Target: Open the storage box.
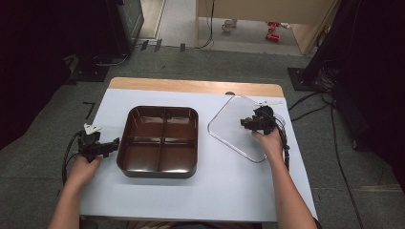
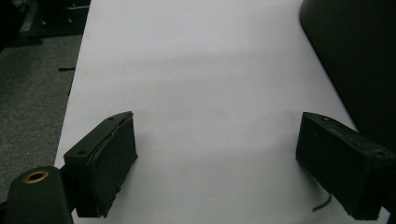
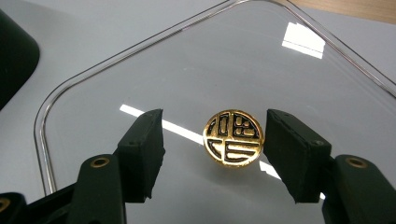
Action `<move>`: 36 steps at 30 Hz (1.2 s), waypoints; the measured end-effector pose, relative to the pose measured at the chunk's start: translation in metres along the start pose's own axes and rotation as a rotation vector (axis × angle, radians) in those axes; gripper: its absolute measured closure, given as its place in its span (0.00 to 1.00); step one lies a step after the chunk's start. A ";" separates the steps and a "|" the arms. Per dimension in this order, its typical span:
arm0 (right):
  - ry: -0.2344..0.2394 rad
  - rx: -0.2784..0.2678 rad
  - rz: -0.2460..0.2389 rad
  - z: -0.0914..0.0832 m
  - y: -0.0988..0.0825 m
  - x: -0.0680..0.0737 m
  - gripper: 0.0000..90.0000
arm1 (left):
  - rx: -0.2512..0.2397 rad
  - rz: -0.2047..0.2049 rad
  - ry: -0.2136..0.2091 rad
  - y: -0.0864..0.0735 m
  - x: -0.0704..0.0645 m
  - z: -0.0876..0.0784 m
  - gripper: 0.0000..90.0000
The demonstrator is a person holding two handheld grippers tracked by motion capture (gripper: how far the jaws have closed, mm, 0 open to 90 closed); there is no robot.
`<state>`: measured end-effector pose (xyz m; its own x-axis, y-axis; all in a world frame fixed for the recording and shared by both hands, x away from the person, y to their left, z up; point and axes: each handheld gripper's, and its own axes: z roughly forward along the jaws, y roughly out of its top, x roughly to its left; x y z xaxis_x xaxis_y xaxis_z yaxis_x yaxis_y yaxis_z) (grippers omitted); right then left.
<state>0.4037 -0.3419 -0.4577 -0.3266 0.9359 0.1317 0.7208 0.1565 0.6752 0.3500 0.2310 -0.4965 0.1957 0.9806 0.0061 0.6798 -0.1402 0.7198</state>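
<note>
A clear plastic lid (image 1: 229, 129) lies flat on the white table, to the right of a brown four-compartment tray (image 1: 157, 173). In the middle of the lid (image 3: 210, 70) sits a round gold knob (image 3: 233, 137) with a black pattern. My right gripper (image 1: 246, 123) hovers over the lid, and its jaws stand on either side of the knob. A clear gap separates the left pad from it, so my right gripper (image 3: 215, 144) is open. My left gripper (image 1: 113, 143) rests on the table just left of the tray. The left gripper (image 2: 215, 163) is open wide with only white table between its pads.
The tray's dark outer wall (image 2: 359, 60) rises at the right of the left gripper view, and a corner of the tray (image 3: 14, 60) shows at the left of the right gripper view. A wooden strip (image 1: 191, 86) runs along the table's far edge. Cables and dark stands (image 1: 329, 76) crowd the floor around.
</note>
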 end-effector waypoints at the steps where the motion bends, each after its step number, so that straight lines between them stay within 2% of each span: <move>1: 0.000 0.000 0.000 0.000 0.000 0.000 0.42 | 0.000 0.000 0.000 0.000 0.000 0.000 0.13; 6: 0.023 -0.013 -0.013 -0.010 -0.001 0.006 0.43 | 0.000 0.000 0.000 0.000 0.000 0.000 0.14; 8: 0.056 -0.030 -0.023 -0.017 -0.002 0.013 0.43 | 0.000 0.000 0.000 0.000 0.000 0.000 0.14; 9: 0.056 -0.030 -0.023 -0.017 -0.002 0.013 0.43 | 0.000 0.000 0.000 0.000 0.000 0.000 0.14; 10: 0.075 -0.043 -0.041 -0.021 -0.004 0.019 0.43 | 0.000 0.000 0.000 0.000 0.000 0.000 0.14; 12: 0.079 -0.043 -0.050 -0.023 -0.005 0.021 0.43 | 0.000 0.000 0.000 0.000 0.000 0.000 0.14; 14: 0.086 -0.043 -0.086 -0.027 -0.007 0.030 0.42 | 0.000 0.000 0.000 0.000 0.000 0.000 0.13; 17: 0.111 -0.055 -0.090 -0.032 -0.008 0.035 0.42 | 0.000 0.000 0.000 0.000 0.000 0.000 0.14; 20: 0.143 -0.058 -0.104 -0.036 -0.012 0.049 0.42 | 0.000 0.000 0.000 0.000 0.000 0.000 0.14; 24: 0.163 -0.057 -0.121 -0.037 -0.016 0.058 0.42 | 0.000 0.000 0.000 0.000 0.000 0.000 0.14; 25: 0.170 -0.060 -0.144 -0.036 -0.020 0.065 0.42 | 0.000 0.000 0.000 0.000 0.000 0.000 0.14; 26: 0.170 -0.060 -0.144 -0.036 -0.020 0.065 0.42 | 0.000 0.000 0.000 0.000 0.000 0.000 0.14; 28: 0.195 -0.047 -0.163 -0.034 -0.027 0.074 0.42 | 0.000 0.000 0.000 0.000 0.000 0.000 0.14; 32: 0.216 -0.054 -0.186 -0.033 -0.035 0.085 0.42 | 0.000 0.000 0.000 0.000 0.000 0.000 0.13; 34: 0.222 -0.056 -0.187 -0.032 -0.037 0.087 0.42 | 0.001 0.000 0.000 0.000 0.000 0.000 0.13; 35: 0.233 -0.050 -0.185 -0.030 -0.039 0.090 0.42 | 0.001 0.000 0.000 0.000 0.000 0.000 0.14; 36: 0.262 -0.035 -0.202 -0.025 -0.042 0.094 0.42 | 0.001 0.000 0.000 0.000 0.000 0.000 0.14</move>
<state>0.3274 -0.2681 -0.4549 -0.6101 0.7734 0.1721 0.6058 0.3154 0.7304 0.3500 0.2310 -0.4965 0.1958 0.9806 0.0067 0.6803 -0.1407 0.7193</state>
